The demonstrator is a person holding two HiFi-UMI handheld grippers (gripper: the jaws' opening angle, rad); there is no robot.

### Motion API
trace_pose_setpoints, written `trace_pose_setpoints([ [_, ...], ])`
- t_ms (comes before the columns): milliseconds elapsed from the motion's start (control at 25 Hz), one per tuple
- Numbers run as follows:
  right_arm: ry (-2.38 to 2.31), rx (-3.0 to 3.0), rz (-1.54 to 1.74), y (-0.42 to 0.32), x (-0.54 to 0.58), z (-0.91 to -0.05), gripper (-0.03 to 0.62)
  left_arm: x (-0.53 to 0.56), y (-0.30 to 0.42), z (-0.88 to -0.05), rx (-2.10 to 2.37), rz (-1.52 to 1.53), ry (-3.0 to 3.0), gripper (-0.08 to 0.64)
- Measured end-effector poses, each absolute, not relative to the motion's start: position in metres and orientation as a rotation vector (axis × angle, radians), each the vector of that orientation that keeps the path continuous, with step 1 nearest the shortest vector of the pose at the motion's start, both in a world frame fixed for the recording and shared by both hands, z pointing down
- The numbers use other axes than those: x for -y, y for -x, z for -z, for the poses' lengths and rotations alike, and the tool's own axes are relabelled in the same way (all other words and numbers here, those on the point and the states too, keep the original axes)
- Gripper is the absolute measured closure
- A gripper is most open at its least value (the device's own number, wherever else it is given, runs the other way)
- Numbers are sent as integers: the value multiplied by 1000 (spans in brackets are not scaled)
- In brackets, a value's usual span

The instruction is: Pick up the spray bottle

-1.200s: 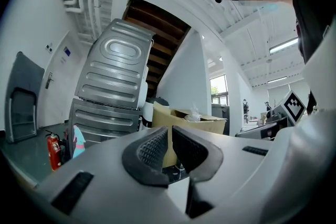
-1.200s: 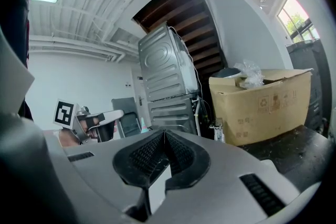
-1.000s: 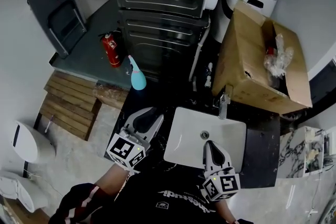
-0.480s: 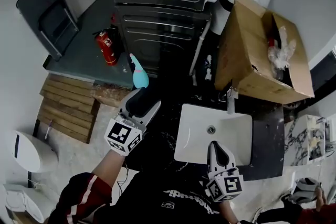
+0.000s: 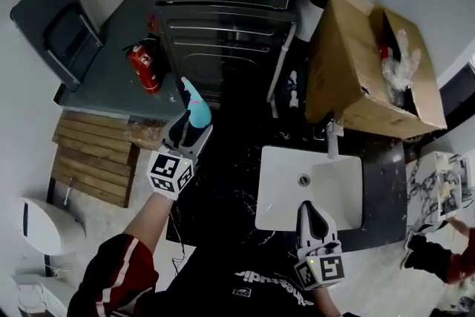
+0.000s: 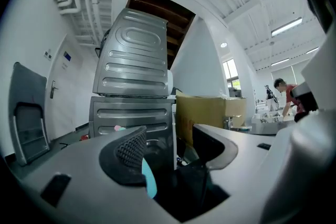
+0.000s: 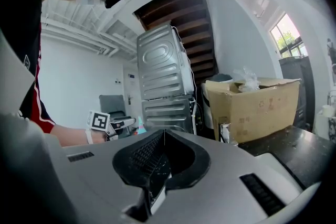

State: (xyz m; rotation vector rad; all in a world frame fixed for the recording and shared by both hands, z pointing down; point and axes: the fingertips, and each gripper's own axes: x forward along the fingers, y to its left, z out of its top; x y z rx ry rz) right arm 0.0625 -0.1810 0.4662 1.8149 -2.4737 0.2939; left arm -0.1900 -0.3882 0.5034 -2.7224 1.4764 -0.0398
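Two tools, head view: left tool [image 5: 191,132] has moved far-left to the teal teardrop-shaped plastic spray bottle [image 5: 198,113] at the black table's [image 5: 230,176] far-left corner, jaws just spread. Left gripper view: bottle [image 6: 150,180] between spread jaws, unpinched; closing probably next. Right gripper view: right tool [image 7: 159,159] pressed together, empty.

Legible text: none.
- White lettering on the person's black shirt [image 5: 256,277], near edge: upside down, unreadable.
- Faint stamps on the brown cardboard box [image 7: 257,107], right: too small.
- Small blue wall plaque [image 6: 66,56], far left: unreadable.
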Motion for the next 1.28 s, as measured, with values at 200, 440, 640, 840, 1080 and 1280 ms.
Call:
trace_pose_setpoints([
  [200, -1858, 2514, -248, -58, 180, -453, 554, 433, 212, -539, -1536, 146, 2677, 290],
  [440, -1895, 2482, -261, -60, 176, -452, 554, 470, 226, -576, -1639, 198, 2704, 285],
  [640, -1931, 2398, -311, -70, 170, -463, 554, 492, 222, -583, -1661, 176, 2740, 285],
  [840, -1933, 2388, -313, -71, 165, -466, 554, 505, 212, -583, -1626, 220, 2730, 287],
  [1080, -1959, 2357, -331, -77, 158, -468, 554, 515, 214, -584, -1690, 235, 2707, 337],
  [1280, -1962, 2357, -345, -77, 156, -470, 554, 516, 215, -585, -1699, 241, 2694, 374],
])
